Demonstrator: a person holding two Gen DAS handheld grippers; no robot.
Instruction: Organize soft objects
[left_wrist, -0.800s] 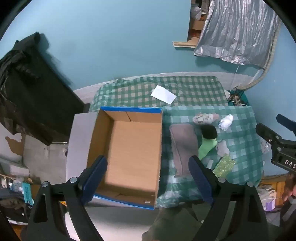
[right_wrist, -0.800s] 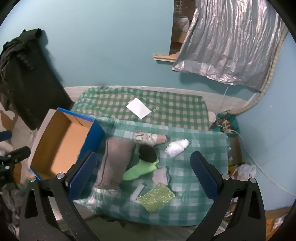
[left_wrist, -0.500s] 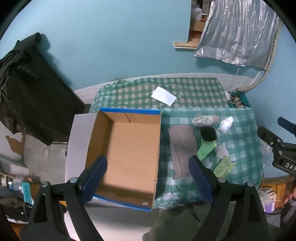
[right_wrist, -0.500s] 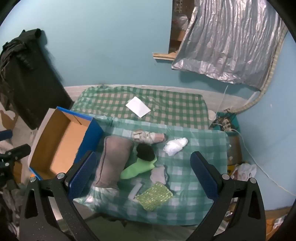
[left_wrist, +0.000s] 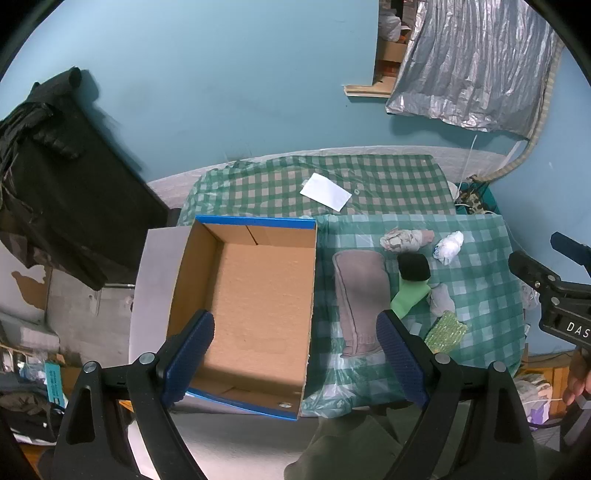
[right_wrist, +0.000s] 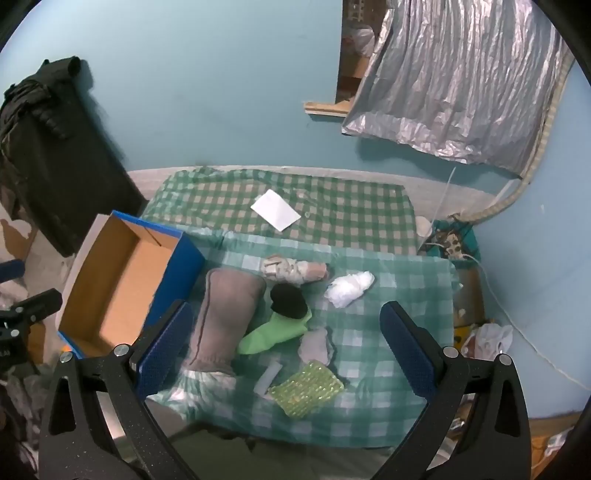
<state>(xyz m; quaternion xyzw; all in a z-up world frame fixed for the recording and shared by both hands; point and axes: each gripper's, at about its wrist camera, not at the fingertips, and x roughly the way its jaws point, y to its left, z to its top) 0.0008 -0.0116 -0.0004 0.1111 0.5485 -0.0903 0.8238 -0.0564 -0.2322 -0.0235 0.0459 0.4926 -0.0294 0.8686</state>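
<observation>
An open cardboard box (left_wrist: 255, 295) with blue sides stands left of a green checked cloth (right_wrist: 388, 350); the box (right_wrist: 122, 284) holds nothing. On the cloth lie a grey-brown knitted piece (right_wrist: 225, 314), a green sock (right_wrist: 275, 334), a black bundle (right_wrist: 288, 301), a patterned roll (right_wrist: 291, 269), a white wad (right_wrist: 349, 288), a pale grey scrap (right_wrist: 314, 345) and a yellow-green sponge cloth (right_wrist: 306, 387). My left gripper (left_wrist: 295, 363) hovers open high above the box's near edge. My right gripper (right_wrist: 288, 349) hangs open high over the soft items, holding nothing.
A white paper (right_wrist: 275, 210) lies on the farther checked cloth. A black garment (left_wrist: 48, 177) hangs at the left. Silver foil sheeting (right_wrist: 454, 85) covers the wall at upper right. Clutter and cables (right_wrist: 450, 243) sit beside the table's right end.
Both views have pulled back slightly, so the box and the items look a little smaller and farther. Nothing on the cloth has moved; both grippers stay open.
</observation>
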